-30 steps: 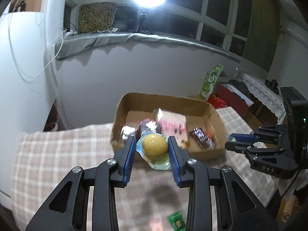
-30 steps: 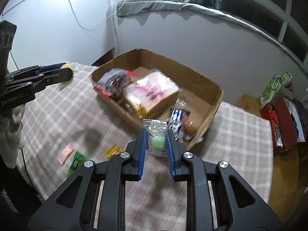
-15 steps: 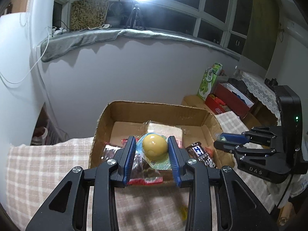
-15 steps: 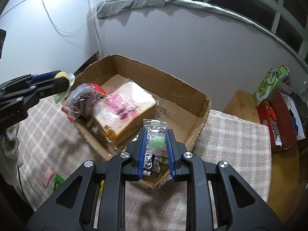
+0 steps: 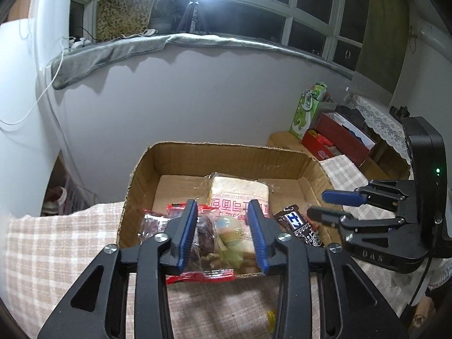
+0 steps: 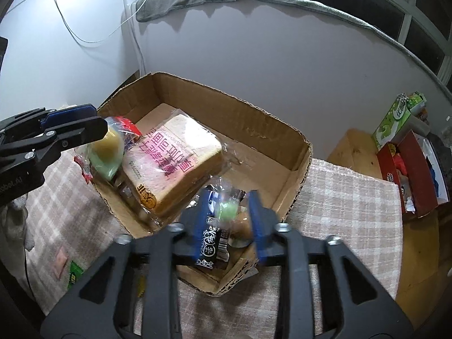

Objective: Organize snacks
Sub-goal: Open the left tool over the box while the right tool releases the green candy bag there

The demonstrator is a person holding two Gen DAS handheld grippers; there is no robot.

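Jaws of the left gripper (image 5: pixel 223 233) and right gripper (image 6: pixel 230 220) are opening over the cardboard box (image 6: pixel 282 130), releasing a yellow-domed snack (image 6: pixel 108 148) and green candy (image 6: pixel 228 212) near its front edge.

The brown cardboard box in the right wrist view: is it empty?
No, the brown cardboard box holds a wrapped loaf of sliced bread with pink print, and other snack packets beside it.
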